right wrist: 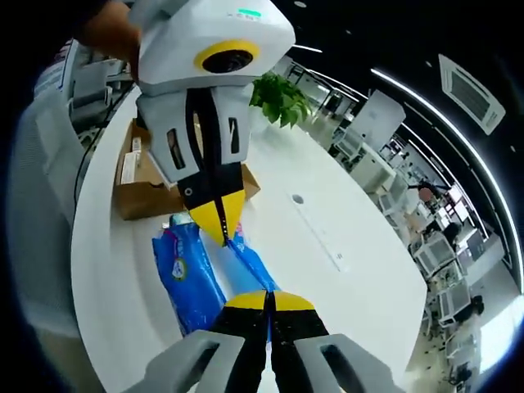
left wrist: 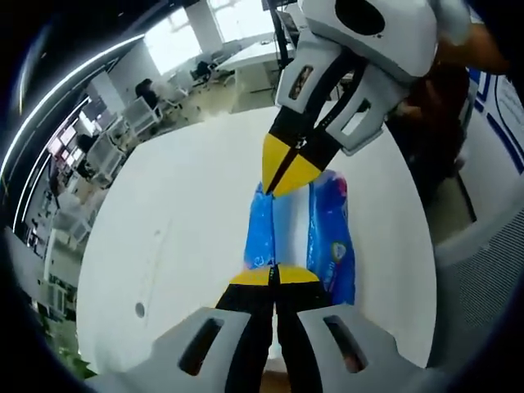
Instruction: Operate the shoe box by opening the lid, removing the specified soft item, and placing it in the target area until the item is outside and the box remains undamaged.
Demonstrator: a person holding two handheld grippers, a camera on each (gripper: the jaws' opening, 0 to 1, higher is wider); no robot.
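Note:
A soft blue plastic pack with a pale middle band hangs over the white table, held at both ends. My left gripper is shut on its near end in the left gripper view. The right gripper comes down from the top, shut on the far end. In the right gripper view my right gripper is shut on the blue pack, and the left gripper pinches the other end from above. The brown cardboard shoe box lies behind it on the table.
A green potted plant stands past the box at the table's far end. A small round port is set in the tabletop. Office desks and chairs surround the table. A person's arm shows behind the right gripper.

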